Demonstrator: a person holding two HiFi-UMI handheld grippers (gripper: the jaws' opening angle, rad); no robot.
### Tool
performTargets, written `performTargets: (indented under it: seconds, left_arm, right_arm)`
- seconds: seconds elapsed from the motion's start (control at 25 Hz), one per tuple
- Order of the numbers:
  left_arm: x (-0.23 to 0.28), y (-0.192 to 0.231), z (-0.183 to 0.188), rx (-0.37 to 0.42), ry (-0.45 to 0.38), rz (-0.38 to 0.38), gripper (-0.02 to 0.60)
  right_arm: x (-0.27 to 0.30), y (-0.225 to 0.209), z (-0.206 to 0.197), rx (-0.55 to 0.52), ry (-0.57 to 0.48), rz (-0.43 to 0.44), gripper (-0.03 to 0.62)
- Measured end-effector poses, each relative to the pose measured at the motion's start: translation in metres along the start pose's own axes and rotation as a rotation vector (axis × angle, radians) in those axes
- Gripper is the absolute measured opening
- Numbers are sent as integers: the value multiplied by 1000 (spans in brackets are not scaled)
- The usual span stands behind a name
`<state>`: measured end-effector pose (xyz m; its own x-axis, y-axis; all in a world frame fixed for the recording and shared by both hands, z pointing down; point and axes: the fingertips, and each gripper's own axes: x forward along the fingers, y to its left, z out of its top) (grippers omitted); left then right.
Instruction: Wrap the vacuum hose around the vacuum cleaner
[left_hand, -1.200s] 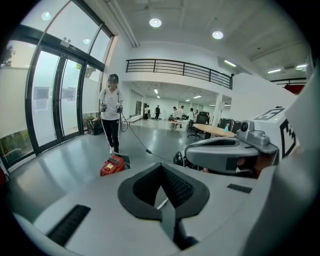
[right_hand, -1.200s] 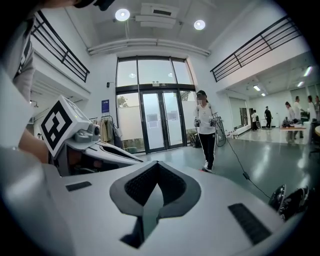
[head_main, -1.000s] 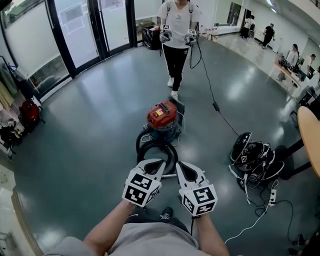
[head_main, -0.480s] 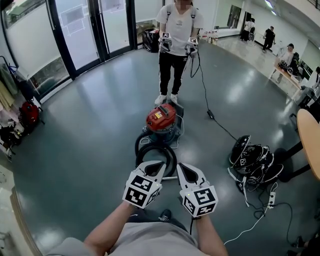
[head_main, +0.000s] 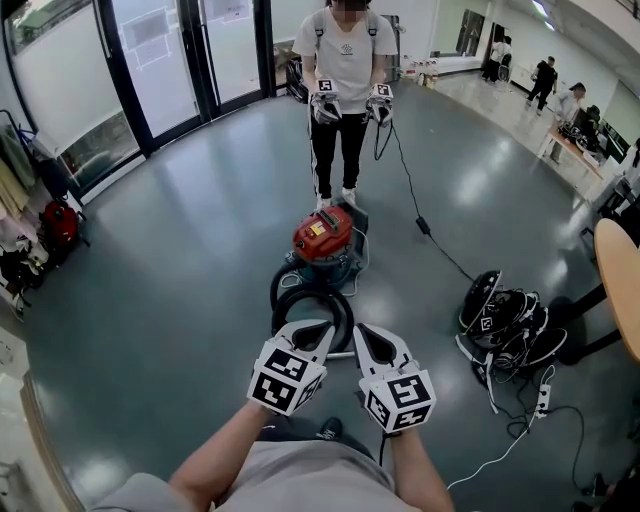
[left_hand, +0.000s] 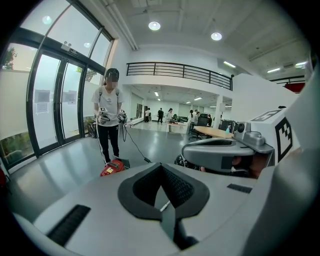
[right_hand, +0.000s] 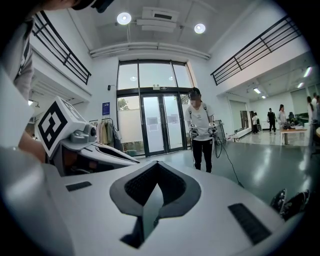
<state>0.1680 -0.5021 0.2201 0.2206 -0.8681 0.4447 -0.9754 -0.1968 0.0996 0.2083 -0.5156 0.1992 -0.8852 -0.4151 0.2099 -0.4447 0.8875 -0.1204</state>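
The vacuum cleaner (head_main: 322, 236), red on top with a blue-grey base, stands on the floor ahead of me. Its black hose (head_main: 312, 300) lies coiled on the floor in front of it. My left gripper (head_main: 322, 326) and right gripper (head_main: 358, 329) hover side by side just short of the coil, both shut with nothing between the jaws. The left gripper view has the left gripper (left_hand: 161, 170) shut, the red vacuum cleaner (left_hand: 113, 167) far beyond it and the right gripper's body (left_hand: 225, 152) alongside. In the right gripper view the right gripper (right_hand: 157, 165) is shut.
Another person (head_main: 345, 60) stands just behind the vacuum, holding two grippers and a black cable (head_main: 425, 225) that trails over the floor. A heap of black gear (head_main: 505, 315) and a white cord lie at right, beside a round table (head_main: 622, 275). Glass doors and bags (head_main: 55, 228) line the left.
The other person has stepped closer to the vacuum and a little left. My two grippers have stayed where they were, both shut.
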Motion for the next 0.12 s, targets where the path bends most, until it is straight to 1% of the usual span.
performTargets:
  seconds: [0.12]
  left_arm:
    - [1,0,1,-3,-2,-1,5]
  right_arm:
    - [1,0,1,-1,0,2,2]
